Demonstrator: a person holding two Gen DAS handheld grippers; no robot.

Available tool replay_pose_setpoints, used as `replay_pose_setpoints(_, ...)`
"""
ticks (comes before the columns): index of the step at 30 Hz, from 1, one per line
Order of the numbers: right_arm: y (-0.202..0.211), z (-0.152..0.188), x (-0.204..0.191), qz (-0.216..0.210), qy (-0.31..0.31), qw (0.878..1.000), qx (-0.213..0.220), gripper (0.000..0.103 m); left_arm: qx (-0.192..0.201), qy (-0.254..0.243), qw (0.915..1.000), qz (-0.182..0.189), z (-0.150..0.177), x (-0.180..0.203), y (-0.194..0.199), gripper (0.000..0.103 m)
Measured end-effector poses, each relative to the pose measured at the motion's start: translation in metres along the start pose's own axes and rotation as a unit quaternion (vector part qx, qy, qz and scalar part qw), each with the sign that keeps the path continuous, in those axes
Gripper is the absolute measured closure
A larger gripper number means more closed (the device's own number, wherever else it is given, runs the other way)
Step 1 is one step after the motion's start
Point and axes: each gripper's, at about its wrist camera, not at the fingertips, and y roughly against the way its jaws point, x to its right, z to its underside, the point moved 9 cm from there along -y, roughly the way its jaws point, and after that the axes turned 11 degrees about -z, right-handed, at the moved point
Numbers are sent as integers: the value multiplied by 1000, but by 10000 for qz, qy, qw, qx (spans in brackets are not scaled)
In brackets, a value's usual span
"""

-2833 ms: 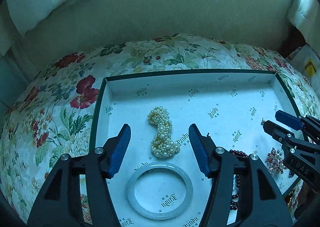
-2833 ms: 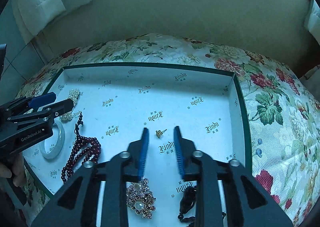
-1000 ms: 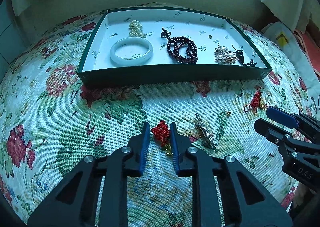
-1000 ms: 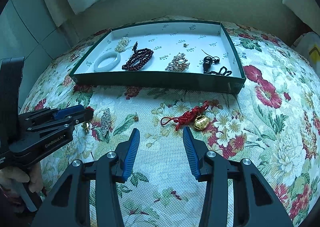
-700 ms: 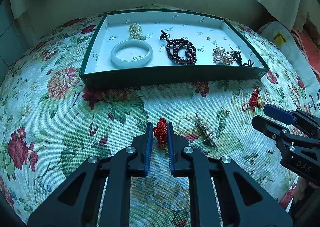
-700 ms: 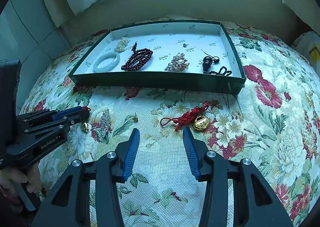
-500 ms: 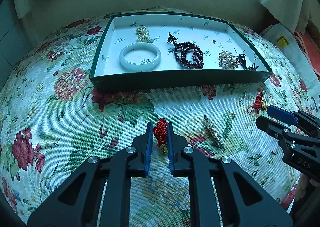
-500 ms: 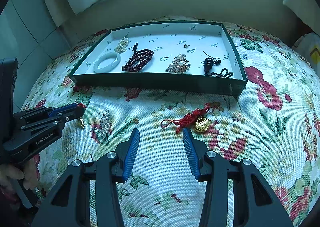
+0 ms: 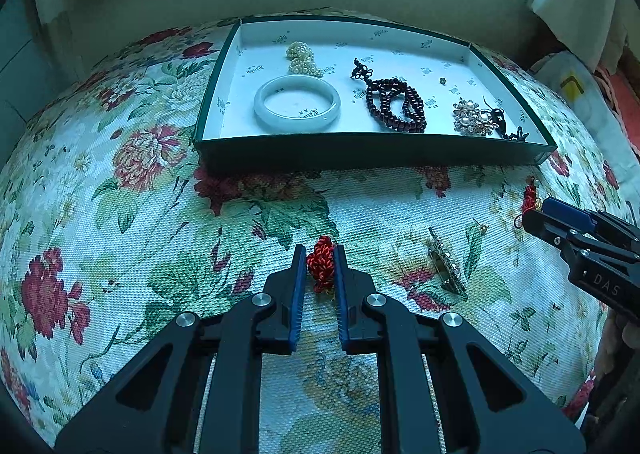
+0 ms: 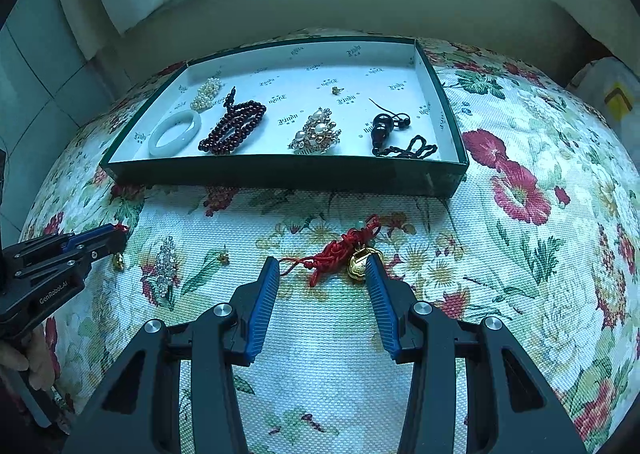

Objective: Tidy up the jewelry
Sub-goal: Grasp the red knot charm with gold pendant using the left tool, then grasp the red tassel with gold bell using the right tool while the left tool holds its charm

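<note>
The left tool [image 9: 320,268] is clenched on a small red knotted-cord charm [image 9: 321,262] just above the floral bedspread [image 9: 120,213]; soft and light, gripped by its knot. The right tool [image 10: 320,274] stands released around a red cord with gold lock pendant [image 10: 352,250]; take the bunched cord, not the slick pendant.

Floral cloth [image 9: 120,213] bore a green tray [image 9: 360,151], a silver brooch [image 9: 446,266], a stud [image 10: 222,258] and a red knot with gold charm [image 10: 344,250].
</note>
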Motion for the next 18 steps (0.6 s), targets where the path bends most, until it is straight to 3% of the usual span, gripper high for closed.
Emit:
replay_pose_setpoints(14, -10, -8, 11, 199, 54, 9998, -52, 58, -1, 6, 10000, 2, -2, 1, -2, 90)
replay_pose_setpoints(18, -7, -4, 15, 235, 74, 9997, -35, 72, 2, 5, 10000, 2, -2, 1, -2, 90)
